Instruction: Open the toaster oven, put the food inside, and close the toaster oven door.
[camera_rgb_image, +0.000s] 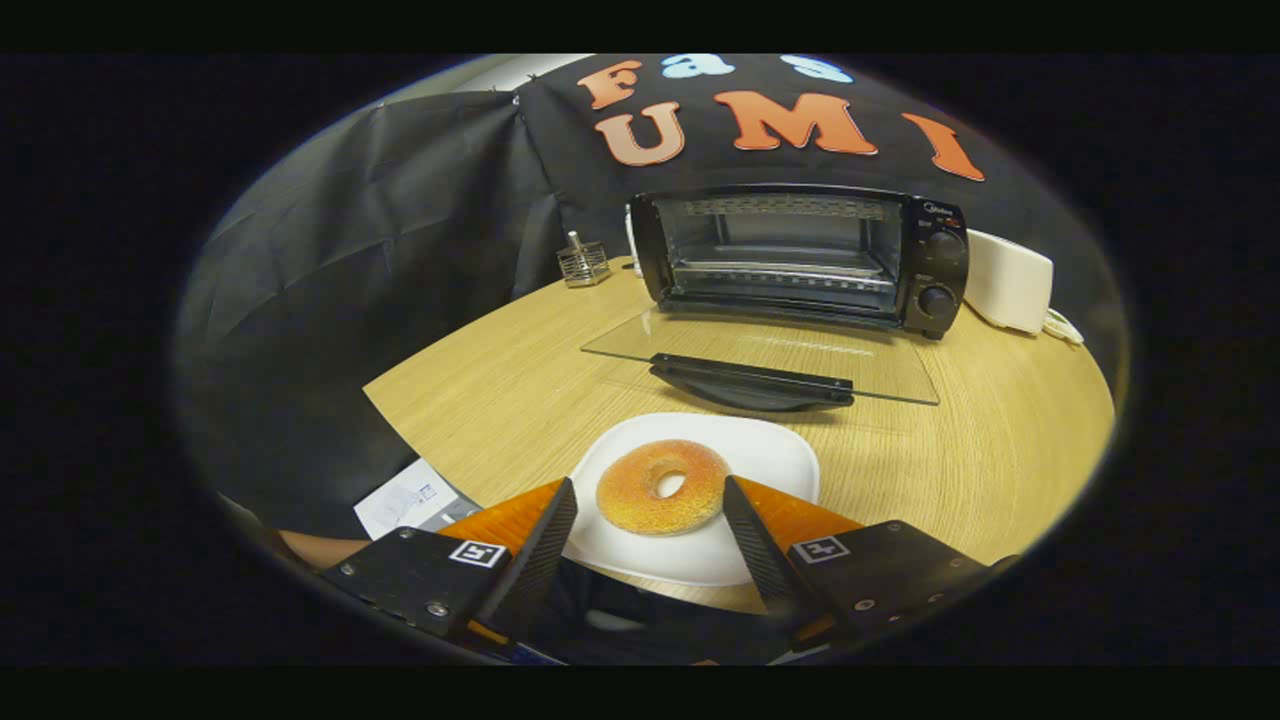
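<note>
A sugared ring doughnut (662, 486) lies on a white plate (775, 455) near the front edge of the round wooden table (500, 390). My gripper (650, 492) is open, its two fingers standing either side of the doughnut with a gap to each. Beyond the plate stands the black toaster oven (800, 255). Its glass door (760, 365) is folded down flat onto the table, its black handle facing me. The oven's wire rack is bare.
A small metal holder (583, 263) stands left of the oven. A white appliance (1010, 280) with a cord sits to the oven's right. Papers (405, 497) lie below the table's near left edge. Black cloth walls the booth behind.
</note>
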